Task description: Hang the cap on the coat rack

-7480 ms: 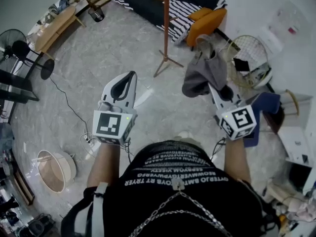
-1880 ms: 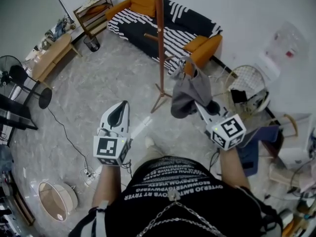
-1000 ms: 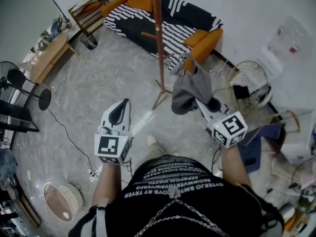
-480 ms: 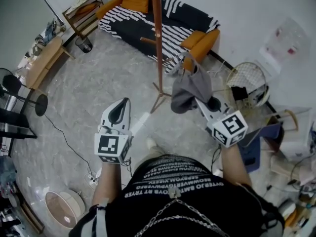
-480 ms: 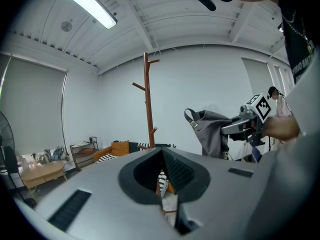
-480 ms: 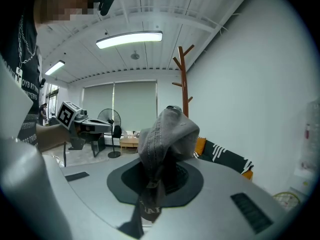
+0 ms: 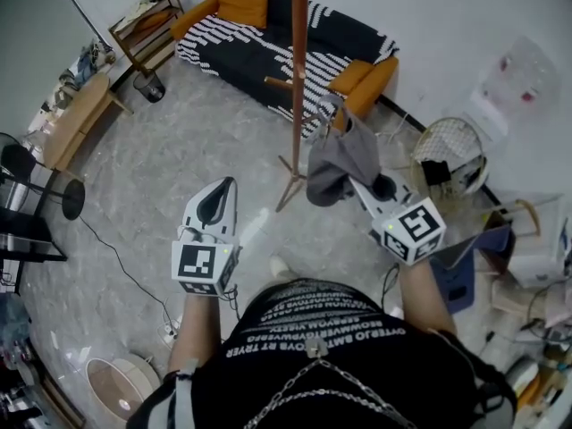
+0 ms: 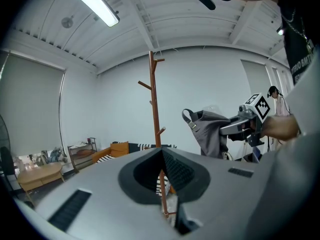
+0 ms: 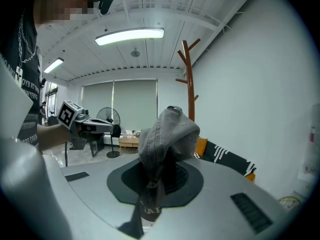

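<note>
Right claw (image 7: 357, 184) clamped on cap (image 7: 340, 157) edge, held high near rack (image 7: 298, 61) so a peg is within reach. Left claw (image 7: 231, 184) closed, empty, hanging clear.
</note>
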### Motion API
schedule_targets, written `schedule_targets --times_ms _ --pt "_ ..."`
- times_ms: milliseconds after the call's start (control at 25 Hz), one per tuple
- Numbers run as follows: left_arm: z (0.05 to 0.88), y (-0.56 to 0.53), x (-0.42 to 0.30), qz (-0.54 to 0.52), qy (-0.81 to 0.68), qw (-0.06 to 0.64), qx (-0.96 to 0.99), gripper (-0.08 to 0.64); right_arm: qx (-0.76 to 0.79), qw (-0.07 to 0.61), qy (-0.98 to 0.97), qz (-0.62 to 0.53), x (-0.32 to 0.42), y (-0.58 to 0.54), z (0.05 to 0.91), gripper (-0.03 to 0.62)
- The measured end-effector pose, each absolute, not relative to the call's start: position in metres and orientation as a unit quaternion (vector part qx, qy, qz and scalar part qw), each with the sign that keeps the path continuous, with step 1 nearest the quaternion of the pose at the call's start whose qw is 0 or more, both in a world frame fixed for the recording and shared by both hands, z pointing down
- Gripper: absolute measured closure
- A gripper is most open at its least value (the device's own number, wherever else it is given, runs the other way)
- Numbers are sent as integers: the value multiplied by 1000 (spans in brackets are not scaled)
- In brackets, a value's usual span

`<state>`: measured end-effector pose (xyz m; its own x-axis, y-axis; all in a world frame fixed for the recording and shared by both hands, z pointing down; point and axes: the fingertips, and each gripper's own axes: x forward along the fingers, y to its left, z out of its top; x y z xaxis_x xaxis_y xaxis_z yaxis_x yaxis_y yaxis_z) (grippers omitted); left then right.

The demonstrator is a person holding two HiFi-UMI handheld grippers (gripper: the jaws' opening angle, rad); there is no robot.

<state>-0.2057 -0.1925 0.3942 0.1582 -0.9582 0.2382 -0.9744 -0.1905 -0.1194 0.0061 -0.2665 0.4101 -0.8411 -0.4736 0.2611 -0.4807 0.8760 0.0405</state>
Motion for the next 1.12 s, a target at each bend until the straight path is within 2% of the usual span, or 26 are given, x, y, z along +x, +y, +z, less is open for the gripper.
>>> schedule_targets --times_ms 440,1120 --pt "387 -200 -266 117 -629 22 768 557 264 134 -955 0 -46 -268 400 560" --pt "399 -222 -271 104 -600 20 793 557 290 139 -947 -3 -59 -280 402 560"
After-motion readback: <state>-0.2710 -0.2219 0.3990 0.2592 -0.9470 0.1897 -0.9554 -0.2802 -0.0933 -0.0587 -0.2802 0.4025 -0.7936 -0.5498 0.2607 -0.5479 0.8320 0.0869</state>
